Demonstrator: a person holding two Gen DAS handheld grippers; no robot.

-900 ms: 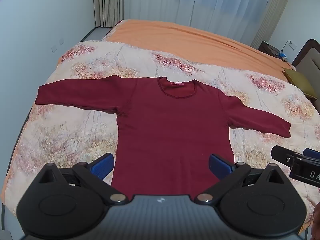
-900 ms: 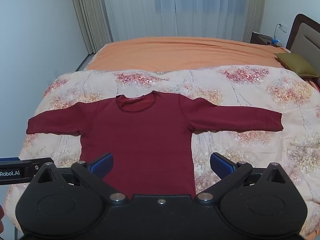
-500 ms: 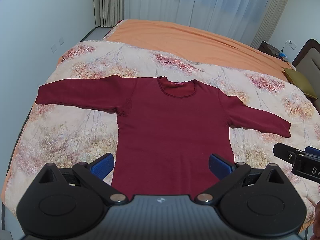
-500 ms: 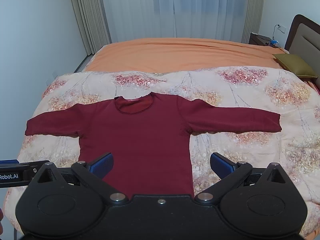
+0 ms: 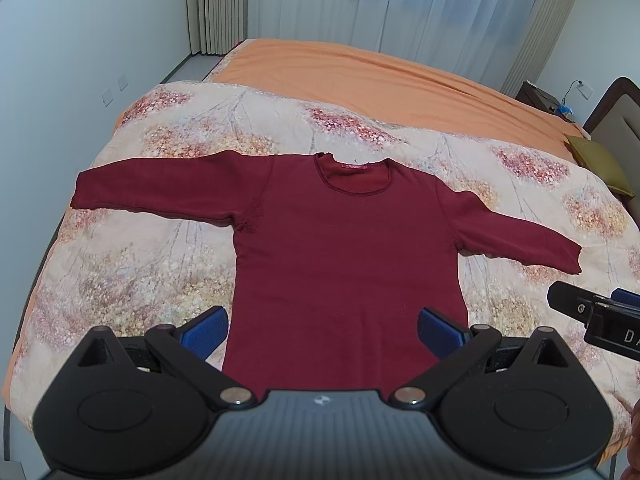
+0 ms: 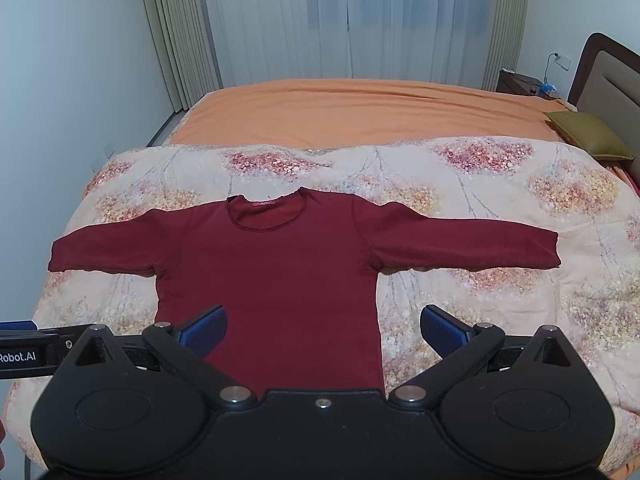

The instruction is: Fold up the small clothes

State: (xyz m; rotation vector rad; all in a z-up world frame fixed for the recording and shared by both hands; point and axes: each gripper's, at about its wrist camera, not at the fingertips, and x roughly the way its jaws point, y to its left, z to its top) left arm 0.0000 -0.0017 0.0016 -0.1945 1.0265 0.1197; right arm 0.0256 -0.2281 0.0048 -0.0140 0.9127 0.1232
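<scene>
Dark red long-sleeve shirt (image 5: 344, 248) lies flat, front up, on floral quilt (image 5: 132, 264), both sleeves spread out sideways, collar toward far side of bed, hem nearest the cameras. Quilt covers near half of bed; orange sheet (image 5: 360, 72) covers far half.

Left claw (image 5: 322, 330) spread wide, blue pads (image 5: 206, 330) apart, holding nothing, above the shirt hem; both pads roughly over the hem corners. Right claw (image 6: 323, 330) also spread wide, empty, sits further right: its left pad over the shirt body, its right pad over bare quilt beside the shirt.

Left wrist view only: wall sockets (image 5: 114, 90) on the left wall, and the right claw's side at the right edge (image 5: 592, 312), near the right cuff. Right wrist view only: the left claw's side with "Robot.AI" text at left edge (image 6: 24, 352), the full headboard (image 6: 608, 76), sheer curtains (image 6: 352, 20) straight on. Both views: olive pillow (image 6: 590, 134), nightstand (image 6: 524, 84).
</scene>
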